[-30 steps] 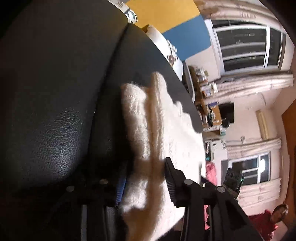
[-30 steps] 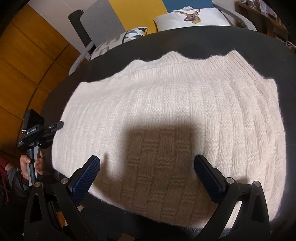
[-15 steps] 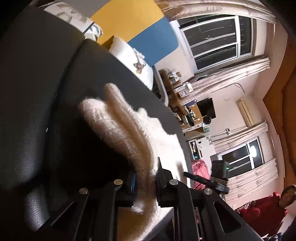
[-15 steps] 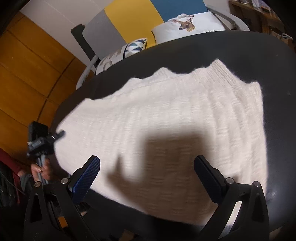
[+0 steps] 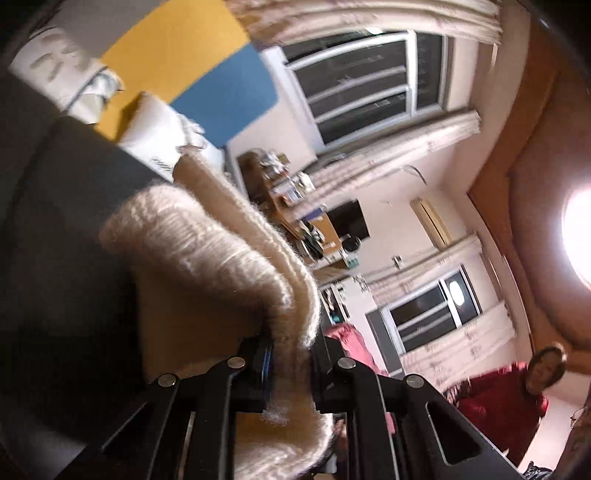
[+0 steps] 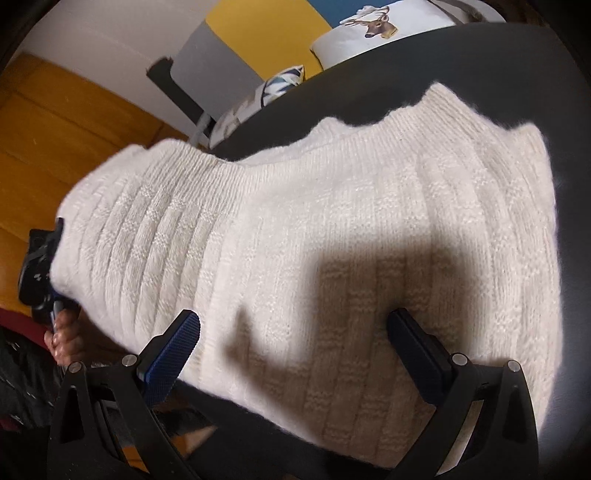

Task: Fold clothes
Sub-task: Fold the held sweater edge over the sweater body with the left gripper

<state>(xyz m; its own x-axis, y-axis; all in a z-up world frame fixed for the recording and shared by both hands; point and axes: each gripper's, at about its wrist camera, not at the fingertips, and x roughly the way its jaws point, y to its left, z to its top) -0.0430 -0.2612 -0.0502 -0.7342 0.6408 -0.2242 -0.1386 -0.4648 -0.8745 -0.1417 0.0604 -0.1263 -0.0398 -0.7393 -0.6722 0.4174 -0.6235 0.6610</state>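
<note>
Jaws first: on the left gripper (image 5: 291,363) they're pinched tight on a bunched edge of the sweater (image 6: 332,240), while on the right gripper (image 6: 291,350) they're spread wide with nothing between them, hanging just over the near part of the knit.

Biggest thing around the sweater is the black cushion (image 6: 498,66) under it, some smooth leathery seat or ottoman. The cream ribbed sweater covers most of the top. Its right side lies flat; its left side is lifted off the cushion where the left gripper has it, so the knit sags between the raised bit and the flat bit. Beyond the sweater's far edge there's a white pillow with a deer print (image 6: 376,26).

Looks like a fold is under way, though I can't tell which one.

What could go wrong, I reckon: that cushion looks slick, so pulling the lifted side across could drag the whole sweater along instead of folding it, since nothing pins the flat side. Also the pinch is only on a thick fluffy edge, so layers could slip out and flop unevenly.
</note>
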